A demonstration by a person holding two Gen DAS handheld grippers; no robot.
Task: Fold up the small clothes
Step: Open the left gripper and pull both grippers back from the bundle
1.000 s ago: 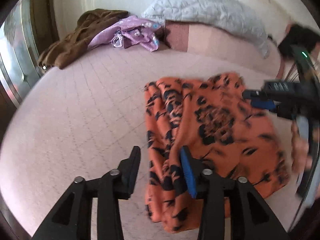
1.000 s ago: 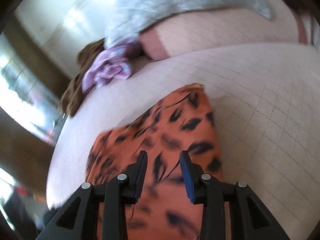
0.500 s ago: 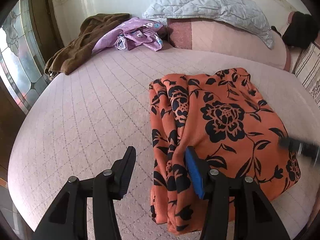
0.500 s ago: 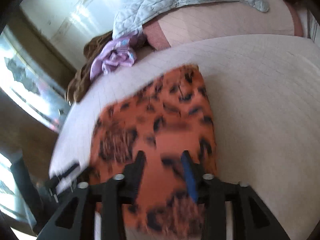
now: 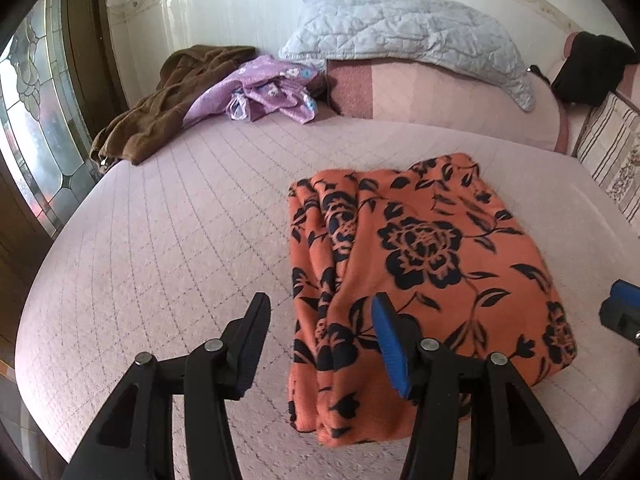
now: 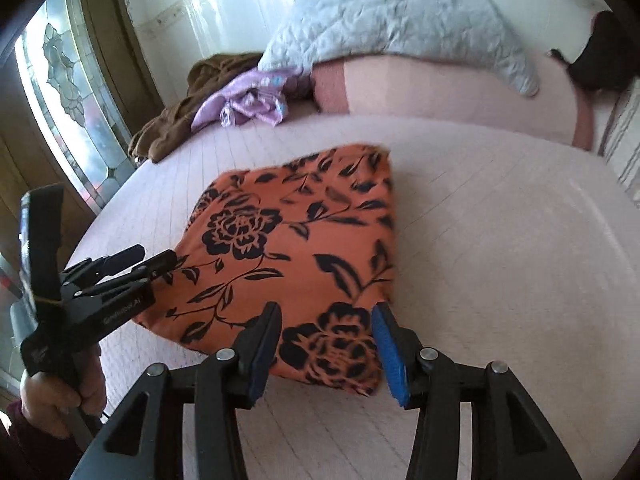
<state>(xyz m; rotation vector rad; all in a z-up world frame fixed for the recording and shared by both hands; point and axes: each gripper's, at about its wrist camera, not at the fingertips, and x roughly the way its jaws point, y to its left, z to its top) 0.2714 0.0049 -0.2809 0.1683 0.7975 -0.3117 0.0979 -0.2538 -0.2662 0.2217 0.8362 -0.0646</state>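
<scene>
An orange garment with black flowers (image 5: 420, 248) lies folded into a rough rectangle on the pink quilted bed (image 5: 180, 240); it also shows in the right wrist view (image 6: 304, 248). My left gripper (image 5: 320, 320) is open and empty, above the garment's near left edge. In the right wrist view the left gripper (image 6: 152, 260) sits at the garment's left side. My right gripper (image 6: 326, 336) is open and empty, above the garment's near right corner. Its tip (image 5: 620, 304) shows at the right edge of the left wrist view.
A brown garment (image 5: 168, 108) and a purple floral garment (image 5: 260, 92) lie bunched at the bed's far left. A grey quilted pillow (image 5: 408, 36) rests on a pink bolster (image 5: 460, 100) at the head. A stained-glass window (image 5: 36, 128) is on the left.
Both grippers have pulled back toward the near edge and hold nothing. The garment lies still, folded. The right wrist view has swung level from a tilted pose.
</scene>
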